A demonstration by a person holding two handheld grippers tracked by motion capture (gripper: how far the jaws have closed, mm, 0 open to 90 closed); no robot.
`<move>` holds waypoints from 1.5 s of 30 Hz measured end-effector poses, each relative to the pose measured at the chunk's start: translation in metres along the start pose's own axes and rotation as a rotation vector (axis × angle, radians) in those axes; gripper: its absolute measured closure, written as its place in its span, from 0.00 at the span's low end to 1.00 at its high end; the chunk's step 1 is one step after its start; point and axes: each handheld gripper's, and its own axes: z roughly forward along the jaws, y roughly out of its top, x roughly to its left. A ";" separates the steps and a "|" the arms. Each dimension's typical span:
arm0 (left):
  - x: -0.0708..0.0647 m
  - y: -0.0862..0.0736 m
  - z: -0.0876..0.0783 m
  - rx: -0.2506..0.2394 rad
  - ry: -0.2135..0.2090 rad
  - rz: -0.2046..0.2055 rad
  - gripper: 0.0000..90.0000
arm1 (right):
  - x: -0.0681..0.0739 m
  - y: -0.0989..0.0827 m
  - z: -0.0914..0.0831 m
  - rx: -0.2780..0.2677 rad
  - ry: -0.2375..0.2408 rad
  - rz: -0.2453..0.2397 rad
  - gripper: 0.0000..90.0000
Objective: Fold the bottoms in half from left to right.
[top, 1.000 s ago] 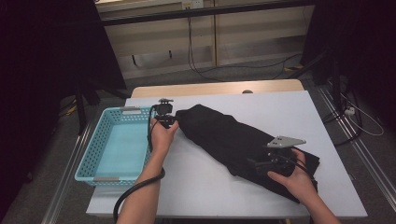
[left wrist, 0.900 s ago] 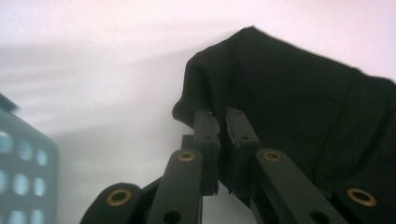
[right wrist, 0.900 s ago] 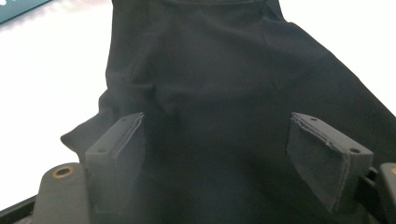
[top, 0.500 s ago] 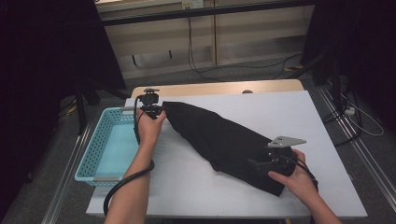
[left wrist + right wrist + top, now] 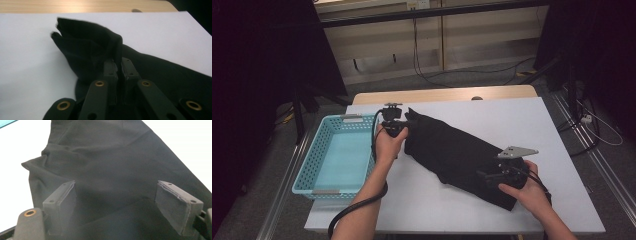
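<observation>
A long black cloth (image 5: 457, 155) lies slantwise across the white table (image 5: 532, 120). My left gripper (image 5: 404, 125) is at its far left end, shut on a fold of the cloth (image 5: 85, 42). That fold stands up above the jaws in the left gripper view, where the left gripper (image 5: 119, 63) has its jaws pressed together on the fabric. My right gripper (image 5: 484, 176) rests over the cloth's near right end. In the right gripper view the right gripper (image 5: 120, 192) stands open, its pads (image 5: 63, 195) wide apart over the flat cloth (image 5: 107, 157).
A light blue mesh basket (image 5: 312, 165) sits at the table's left edge, right beside my left hand. A wooden strip (image 5: 442, 94) runs along the table's far edge. Bare white tabletop lies at the far right and in front of the cloth.
My left gripper carried the cloth's end up and toward the basket, then back to the right. The right hand stayed where it was, jaws apart.
</observation>
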 end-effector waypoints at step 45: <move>-0.065 -0.055 0.009 0.046 -0.153 0.263 0.29 | 0.004 0.013 0.012 -0.020 -0.022 -0.021 0.21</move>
